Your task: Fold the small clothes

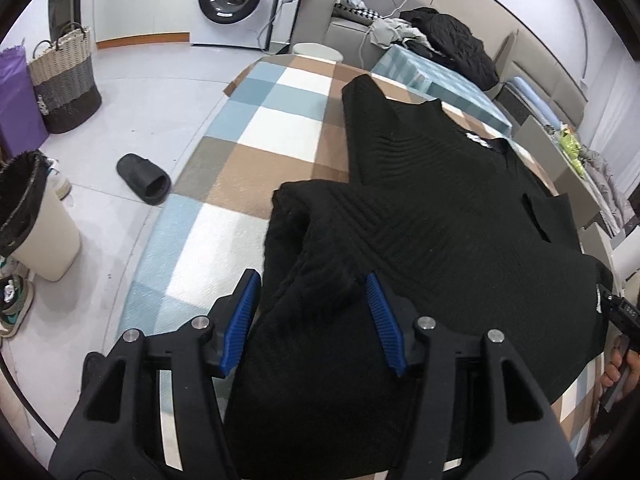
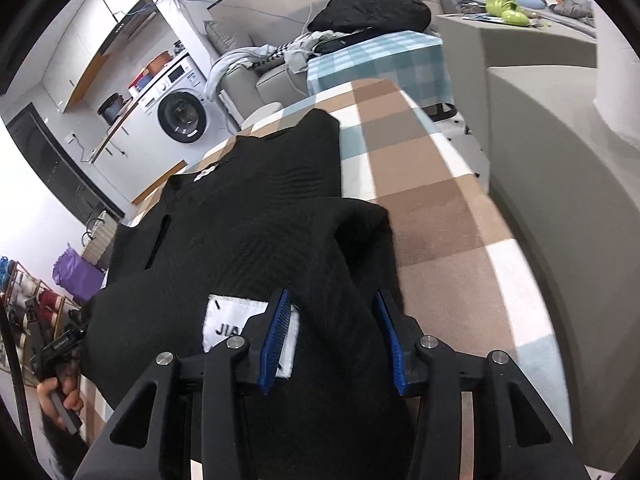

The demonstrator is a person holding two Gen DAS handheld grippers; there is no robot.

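Left wrist view: both tongs, left tongs (image 1: 312, 324) and right tongs (image 2: 332, 340), stand spread around the black ribbed knit sweater's (image 1: 460, 216) near folds on the checked surface (image 1: 260, 128); thick bunched knit could slip out, skewing the fold.

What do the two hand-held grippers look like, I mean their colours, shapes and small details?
Both look alike. The left hand-held gripper and the right hand-held gripper have matte black angular frames with triangular cut-outs and round silver bolts at the joints. Each finger carries a bright blue ribbed pad. No cables or printed markings show on them.
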